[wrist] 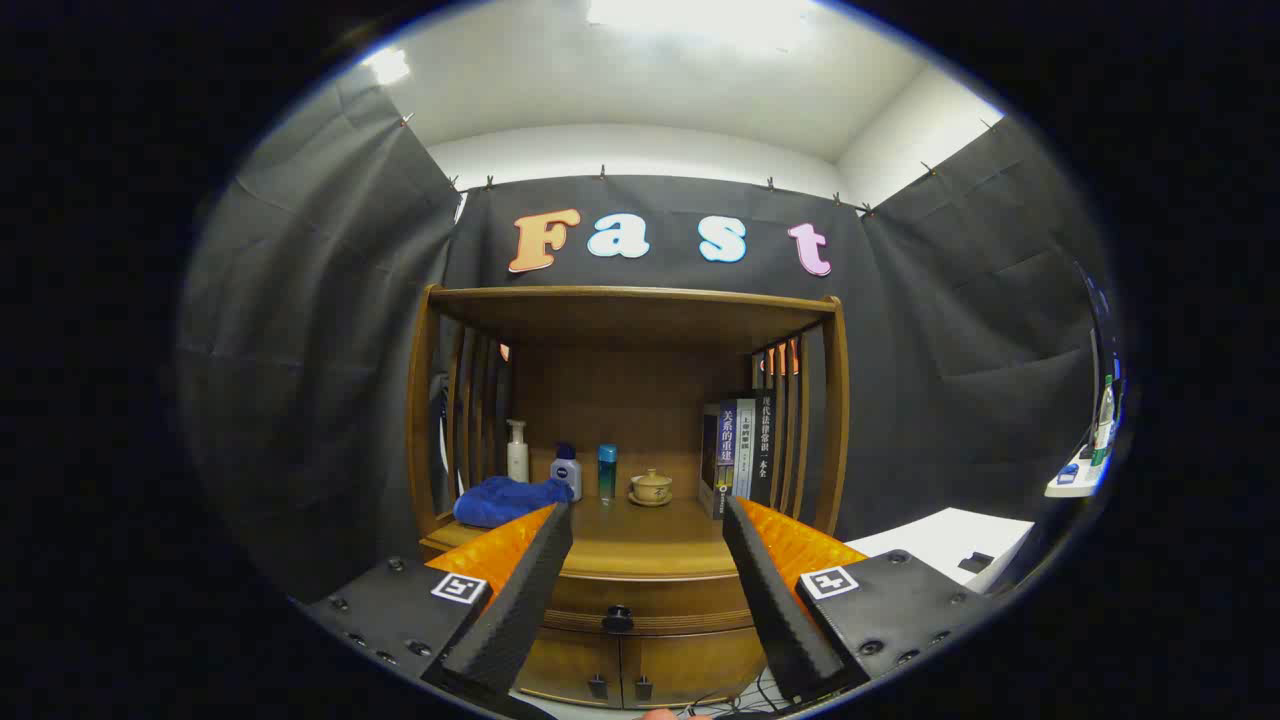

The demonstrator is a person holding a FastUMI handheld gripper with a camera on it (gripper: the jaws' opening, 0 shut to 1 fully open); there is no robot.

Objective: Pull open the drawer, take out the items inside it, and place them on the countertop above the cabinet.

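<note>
While the gripper (648,520) hangs with its fingers spread wide and empty, the drawer (640,597) sits shut in the wooden cabinet (630,640) beyond them, its dark knob (618,618) between the fingers. On the countertop (640,545) above rest a blue cloth (510,499) at far left, a pump bottle (517,451), two small bottles (567,470), a lidded cup (650,487) and books (740,450) on the right.

The wide, shallow wooden drawer (640,597) with a round dark knob (617,618) is sitting fully shut in the brown wooden cabinet (630,640) — just under the smooth wooden countertop (645,540). It is lying ahead of the spread fingers, its knob showing between them — untouched, contents hidden.
</note>
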